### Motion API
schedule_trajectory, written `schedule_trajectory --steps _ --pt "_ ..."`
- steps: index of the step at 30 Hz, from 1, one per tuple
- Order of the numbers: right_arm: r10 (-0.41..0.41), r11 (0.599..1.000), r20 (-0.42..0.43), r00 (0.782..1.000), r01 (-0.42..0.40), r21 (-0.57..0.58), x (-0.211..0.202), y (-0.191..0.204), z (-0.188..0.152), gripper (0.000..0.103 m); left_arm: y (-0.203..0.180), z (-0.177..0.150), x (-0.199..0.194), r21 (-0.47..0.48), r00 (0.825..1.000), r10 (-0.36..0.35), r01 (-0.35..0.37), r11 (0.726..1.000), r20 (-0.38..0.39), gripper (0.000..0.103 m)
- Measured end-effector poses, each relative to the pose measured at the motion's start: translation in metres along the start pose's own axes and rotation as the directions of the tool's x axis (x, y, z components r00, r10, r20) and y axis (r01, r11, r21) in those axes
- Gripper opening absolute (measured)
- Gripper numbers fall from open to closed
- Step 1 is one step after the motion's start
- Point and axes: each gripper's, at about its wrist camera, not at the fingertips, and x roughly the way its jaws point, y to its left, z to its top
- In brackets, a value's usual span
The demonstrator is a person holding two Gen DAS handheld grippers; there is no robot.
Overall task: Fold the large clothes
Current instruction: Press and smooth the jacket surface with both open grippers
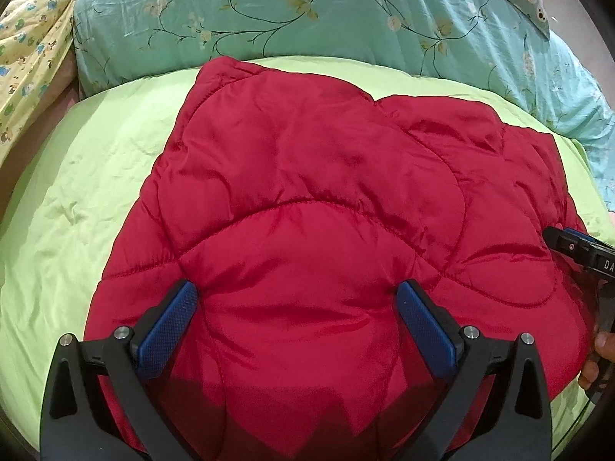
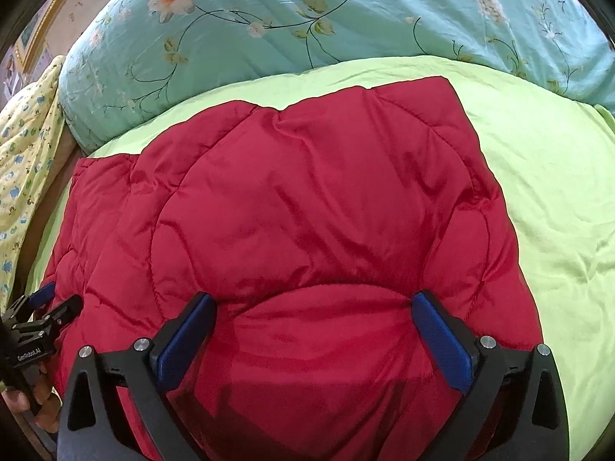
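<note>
Here we work on a red jacket (image 1: 307, 199), a quilted, puffy garment lying folded on the green sheet (image 1: 77, 199); it fills the centre of both wrist views. A teal floral quilt (image 1: 269, 11) runs across the top of each frame, and a yellow printed cloth (image 1: 30, 50) sits at the upper left.

The left gripper (image 1: 298, 296) stands with its jaws spread wide at the lower centre of its view. Nothing is clamped: the blue pads (image 1: 173, 330) rest on or just over the red fabric without pinching it. The right gripper (image 2: 313, 307) is likewise spread full wide at the lower centre of its view, with padding bulging between the pads (image 2: 442, 342) but no grip. Each tool appears at the edge of the other's frame, so we judge they sit side by side along the near edge.

We judge the step in hand to be taking hold of the near edge for another fold, or pressing the bundle flat; the frames do not settle which.

To do it well:

1. Set both tools level with each other, so the fold line runs straight.
2. Close on the full thickness of the edge. The shell looks slick and the filling springy, so a shallow pinch will likely slip.
3. Lift and carry both sides together toward the top of the frame.
4. Press down after laying, since the padding will tend to spring open.
</note>
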Motion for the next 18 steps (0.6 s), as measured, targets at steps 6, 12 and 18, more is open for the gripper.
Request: schedule_trajectory --steps 6,12,18 --pt "-0.004 1.000 -0.007 1.000 0.004 0.013 0.003 -0.003 0.007 0.103 0.000 0.001 0.002 0.005 1.000 0.006 -0.006 1.000 -0.003 0.103" --pt "0.000 0.999 -0.018 1.000 0.001 0.036 0.008 -0.010 0.017 0.103 0.000 0.000 0.001 0.007 1.000 0.005 -0.005 1.000 0.001 0.103" --pt "-0.013 0.999 -0.019 1.000 0.013 0.035 0.012 -0.011 0.018 0.103 0.000 0.000 0.002 0.007 1.000 0.005 -0.005 1.000 0.002 0.103"
